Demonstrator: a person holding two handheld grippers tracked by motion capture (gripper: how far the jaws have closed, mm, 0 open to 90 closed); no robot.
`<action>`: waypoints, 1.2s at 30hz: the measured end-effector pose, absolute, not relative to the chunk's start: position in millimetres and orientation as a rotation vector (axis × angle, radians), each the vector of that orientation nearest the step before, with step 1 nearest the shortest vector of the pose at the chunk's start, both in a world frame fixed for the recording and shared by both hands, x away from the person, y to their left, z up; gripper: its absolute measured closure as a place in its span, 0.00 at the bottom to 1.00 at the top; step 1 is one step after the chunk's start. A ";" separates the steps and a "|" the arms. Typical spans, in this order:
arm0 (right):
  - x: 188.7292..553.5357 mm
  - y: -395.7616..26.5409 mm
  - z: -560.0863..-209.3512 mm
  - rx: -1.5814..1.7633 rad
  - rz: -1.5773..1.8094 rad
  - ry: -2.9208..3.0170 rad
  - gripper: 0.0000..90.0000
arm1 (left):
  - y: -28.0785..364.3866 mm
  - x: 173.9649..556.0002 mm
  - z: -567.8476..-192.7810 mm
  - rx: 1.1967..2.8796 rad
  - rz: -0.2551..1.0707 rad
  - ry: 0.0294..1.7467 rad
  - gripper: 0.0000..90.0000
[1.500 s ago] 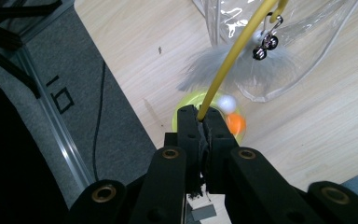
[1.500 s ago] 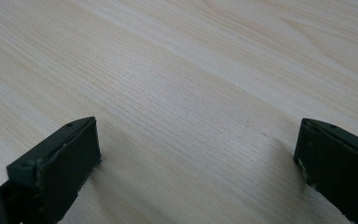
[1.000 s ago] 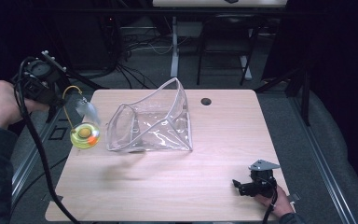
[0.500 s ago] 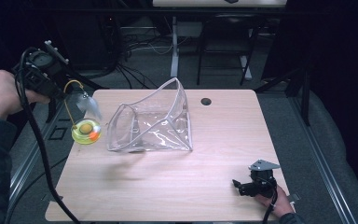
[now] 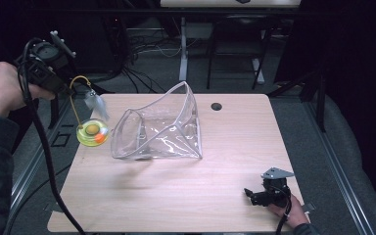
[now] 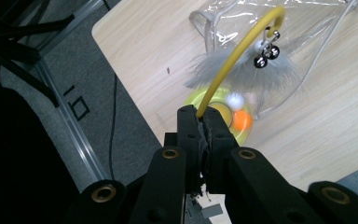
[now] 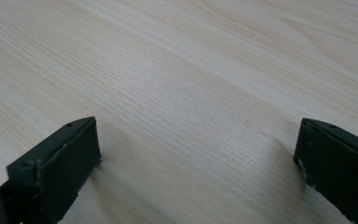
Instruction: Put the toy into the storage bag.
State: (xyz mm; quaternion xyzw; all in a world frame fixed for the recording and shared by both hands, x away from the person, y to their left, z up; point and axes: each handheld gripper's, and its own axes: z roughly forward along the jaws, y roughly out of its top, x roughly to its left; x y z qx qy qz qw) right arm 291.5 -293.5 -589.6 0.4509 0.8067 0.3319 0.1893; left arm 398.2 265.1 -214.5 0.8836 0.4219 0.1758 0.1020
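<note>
1. The wooden table point(image 5: 176, 196) carries everything; the right gripper's jaws lie low over its bare grain in the right gripper view.
2. A clear plastic pouch point(image 5: 159, 129) stands open on the table, its mouth turned toward the left gripper's jaws, ahead of them and beyond the toy in the left gripper view.
3. The left gripper point(image 5: 63, 85) is held up off the table's left far corner in the person's left hand point(image 5: 2, 93). Its jaws are pressed together on the end of a yellow curved wire point(image 6: 242, 56).
4. The right gripper point(image 5: 254, 196) rests near the table's near right edge, in the person's right hand point(image 5: 286, 213). Its jaws stand wide apart with nothing between them.
5. The cat toy point(image 5: 93, 132), a yellow-green round dish, sits just ahead of and below the left jaws, beside the pouch's mouth; whether it touches the table cannot be told.
6. A grey feather point(image 6: 242, 74) hangs from the wire's far end, in front of the left jaws.
7. Small metal bells point(image 6: 265, 51) hang with the feather.
8. An orange ball point(image 6: 242, 120) and a white ball point(image 6: 235, 99) lie in the dish.
</note>
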 end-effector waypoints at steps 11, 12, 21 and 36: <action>291.6 -293.5 -589.6 1.267 0.933 2.269 0.00 | 252.1 400.0 -203.9 2.631 0.532 1.208 0.98; 291.6 -293.5 -589.6 1.267 0.934 2.269 0.00 | 252.1 400.0 -203.9 2.631 0.532 1.208 0.98; 291.6 -293.5 -589.6 1.267 0.934 2.269 0.00 | 241.8 401.7 -196.2 2.631 0.546 1.175 0.98; 291.6 -293.3 -589.7 1.269 0.937 2.266 0.00 | 214.0 408.2 -184.9 2.645 0.550 1.096 0.98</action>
